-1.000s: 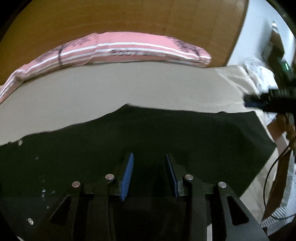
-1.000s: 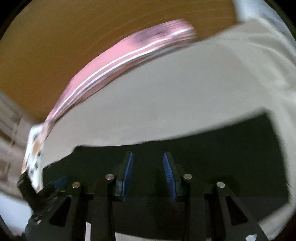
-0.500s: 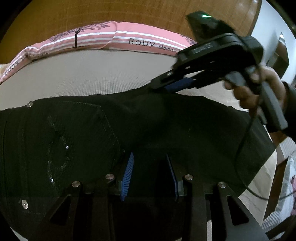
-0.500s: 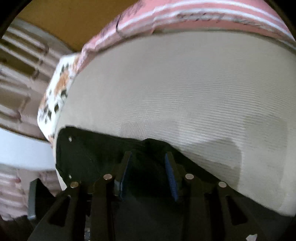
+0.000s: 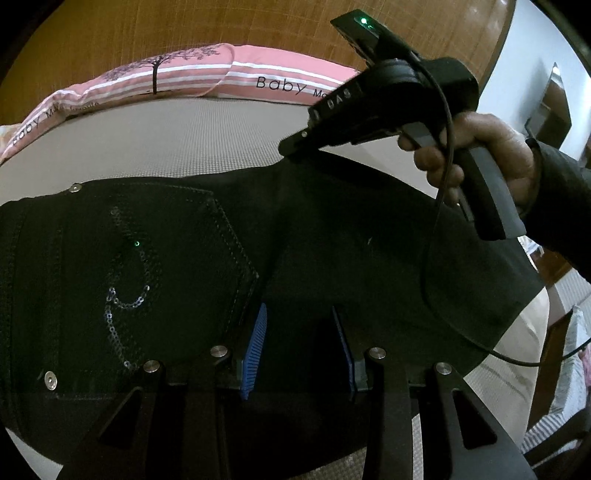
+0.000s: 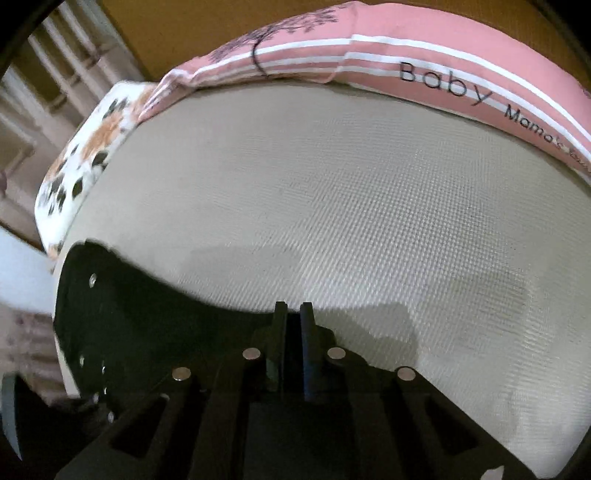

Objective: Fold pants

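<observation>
Black pants (image 5: pixel 332 240) with a sequinned back pocket (image 5: pixel 147 258) lie spread flat on a beige bed. My left gripper (image 5: pixel 299 325) is open, its blue pads low over the middle of the pants near the pocket. My right gripper (image 5: pixel 295 147) shows in the left wrist view, held by a hand, its tip at the far edge of the pants. In the right wrist view the right gripper (image 6: pixel 293 310) is shut on that far edge of the pants (image 6: pixel 147 325).
The beige bed surface (image 6: pixel 369 221) stretches beyond the pants. A pink striped pillow (image 5: pixel 221 77) lies along the wooden headboard (image 5: pixel 184 29). A flowered cushion (image 6: pixel 92 155) sits at the bed's far left corner. A cable (image 5: pixel 436 258) hangs from the right gripper.
The right gripper swung to the far edge of the pants and closed on it. The left gripper stayed open and shifted toward the pocket end of the pants.
</observation>
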{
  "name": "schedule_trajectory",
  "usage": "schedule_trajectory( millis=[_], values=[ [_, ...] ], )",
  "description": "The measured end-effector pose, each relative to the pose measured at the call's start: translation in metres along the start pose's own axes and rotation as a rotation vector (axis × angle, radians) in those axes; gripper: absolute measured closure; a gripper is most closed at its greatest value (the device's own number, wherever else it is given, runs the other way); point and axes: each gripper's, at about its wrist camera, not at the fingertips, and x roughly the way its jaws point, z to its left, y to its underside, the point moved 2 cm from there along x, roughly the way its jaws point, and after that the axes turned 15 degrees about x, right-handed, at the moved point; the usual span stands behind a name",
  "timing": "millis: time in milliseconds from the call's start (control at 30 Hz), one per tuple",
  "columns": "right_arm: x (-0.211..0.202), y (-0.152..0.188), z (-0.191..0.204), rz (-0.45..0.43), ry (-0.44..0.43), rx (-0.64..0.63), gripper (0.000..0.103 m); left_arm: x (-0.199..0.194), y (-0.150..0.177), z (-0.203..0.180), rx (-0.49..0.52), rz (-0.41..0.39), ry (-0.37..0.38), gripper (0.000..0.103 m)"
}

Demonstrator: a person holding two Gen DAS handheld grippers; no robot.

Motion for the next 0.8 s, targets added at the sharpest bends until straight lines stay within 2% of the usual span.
schedule_trajectory(
  millis=[33, 167, 233, 300, 500, 667, 733, 800],
  values=[
    [-0.003, -0.002, -0.001, -0.009, -0.004, 0.014, 0.093, 0.0, 0.0, 0.001, 0.0, 0.0, 0.001, 0.066],
    [-0.041, -0.003, -0.007, -0.108, 0.002, 0.066, 0.087, -0.002, 0.002, 0.001, -0.005, 0.002, 0.003, 0.066],
    [-0.067, 0.005, -0.017, -0.152, 0.01, 0.086, 0.07, -0.002, 0.004, -0.001, -0.003, 0.001, 0.0, 0.066],
    [-0.091, 0.02, -0.036, -0.201, 0.041, 0.135, 0.065, -0.004, 0.007, -0.005, 0.002, 0.006, -0.008, 0.066],
    [-0.131, 0.075, -0.108, -0.253, 0.142, 0.299, 0.065, -0.004, 0.01, -0.011, 0.033, 0.019, -0.046, 0.066],
    [-0.134, 0.116, -0.166, -0.247, 0.204, 0.432, 0.066, -0.004, 0.012, -0.012, 0.036, 0.027, -0.055, 0.066],
    [-0.135, 0.131, -0.188, -0.257, 0.25, 0.481, 0.067, -0.005, 0.012, -0.013, 0.034, 0.033, -0.056, 0.066],
    [-0.143, 0.145, -0.205, -0.283, 0.257, 0.522, 0.071, -0.006, 0.013, -0.012, 0.024, 0.034, -0.05, 0.066]
  ],
)
